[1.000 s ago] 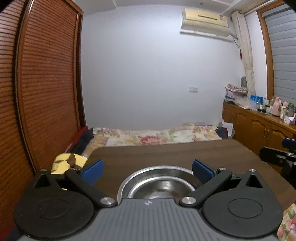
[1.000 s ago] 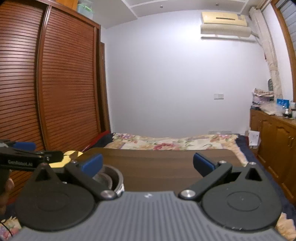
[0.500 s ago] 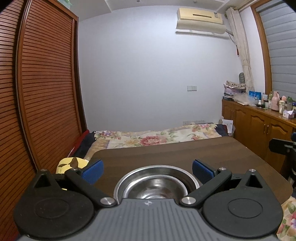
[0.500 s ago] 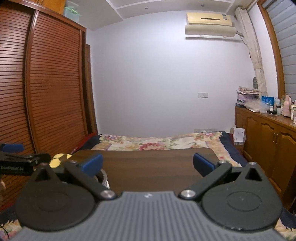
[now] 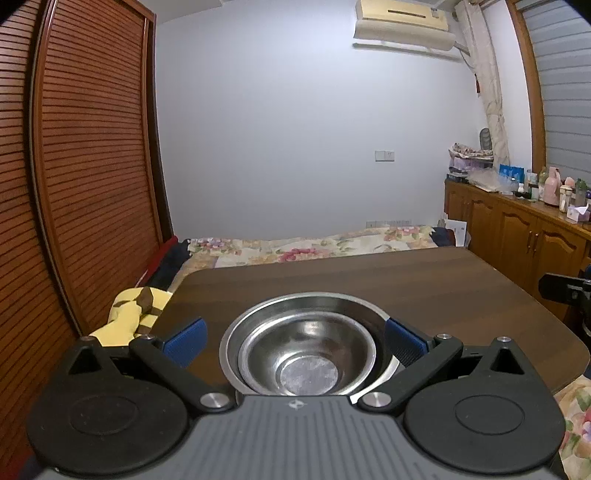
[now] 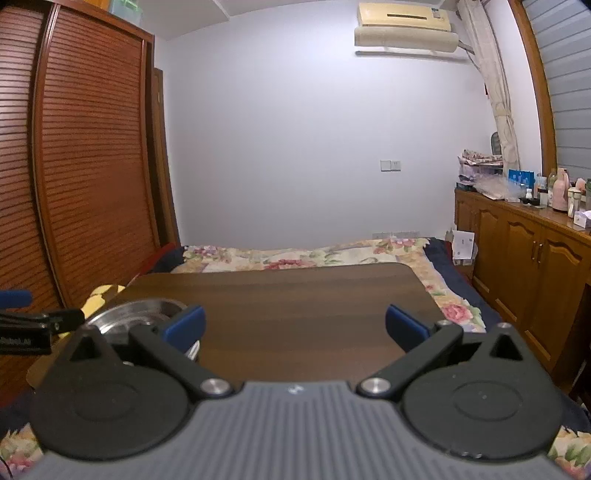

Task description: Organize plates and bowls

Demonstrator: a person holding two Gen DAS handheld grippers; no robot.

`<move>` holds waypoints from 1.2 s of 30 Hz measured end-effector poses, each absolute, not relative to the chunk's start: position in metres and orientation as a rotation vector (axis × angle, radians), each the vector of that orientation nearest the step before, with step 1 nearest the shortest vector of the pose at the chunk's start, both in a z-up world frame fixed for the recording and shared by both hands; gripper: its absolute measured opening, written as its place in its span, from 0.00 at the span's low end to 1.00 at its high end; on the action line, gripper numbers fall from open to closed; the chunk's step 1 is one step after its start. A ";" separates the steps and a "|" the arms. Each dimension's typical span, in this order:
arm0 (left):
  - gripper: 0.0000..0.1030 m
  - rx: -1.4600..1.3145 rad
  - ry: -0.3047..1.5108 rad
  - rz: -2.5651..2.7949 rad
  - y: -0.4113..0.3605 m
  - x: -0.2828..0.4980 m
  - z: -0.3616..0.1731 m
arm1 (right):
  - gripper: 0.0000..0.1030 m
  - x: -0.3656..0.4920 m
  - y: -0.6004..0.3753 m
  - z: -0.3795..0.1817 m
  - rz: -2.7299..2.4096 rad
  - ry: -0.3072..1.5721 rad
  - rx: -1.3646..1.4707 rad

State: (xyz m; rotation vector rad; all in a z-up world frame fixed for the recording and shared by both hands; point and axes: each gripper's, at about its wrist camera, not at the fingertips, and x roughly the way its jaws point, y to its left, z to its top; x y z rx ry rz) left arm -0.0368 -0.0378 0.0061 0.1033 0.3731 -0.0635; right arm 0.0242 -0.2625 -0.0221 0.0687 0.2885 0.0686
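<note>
Left gripper (image 5: pixel 295 341): spread wide, blue pads either side of the bowls, gripping nothing; whether the right pad touches the outer rim cannot be told.
Bowls: a small steel bowl (image 5: pixel 306 356) sits nested inside a larger steel bowl (image 5: pixel 258 314) at the near edge of the bench (image 5: pixel 369 280); their near rims are cut off by the gripper body.
Right gripper (image 6: pixel 293 325): spread wide over bare bench top, gripping nothing.
Bowls from the right wrist view: the stacked bowls (image 6: pixel 133 310) lie at the bench's near left corner, half hidden behind the left finger (image 6: pixel 184 325).
Other tool: the left gripper shows as a dark bar at the frame's left edge; its printed lettering is too blurred to read.
Surface: dark wood-grain bench with rounded corners.
Beside it: a yellow and brown cloth (image 5: pixel 129 314), partly hidden, off the left edge.
Room: floral bed (image 5: pixel 314 247) behind the bench, slatted wooden wardrobe (image 5: pixel 85 177) on the left, cluttered wooden cabinet (image 5: pixel 517 229) on the right, air conditioner (image 5: pixel 402 20) high on the pale wall.
</note>
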 end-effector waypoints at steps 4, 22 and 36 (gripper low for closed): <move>1.00 0.102 0.390 -0.061 -0.038 -0.035 0.000 | 1.00 0.025 -0.262 -0.026 0.058 0.300 0.061; 1.00 0.096 0.404 -0.057 -0.034 -0.031 -0.006 | 1.00 0.024 -0.266 -0.028 0.055 0.321 0.067; 1.00 0.091 0.399 -0.058 -0.033 -0.031 -0.007 | 1.00 0.025 -0.267 -0.027 0.057 0.324 0.066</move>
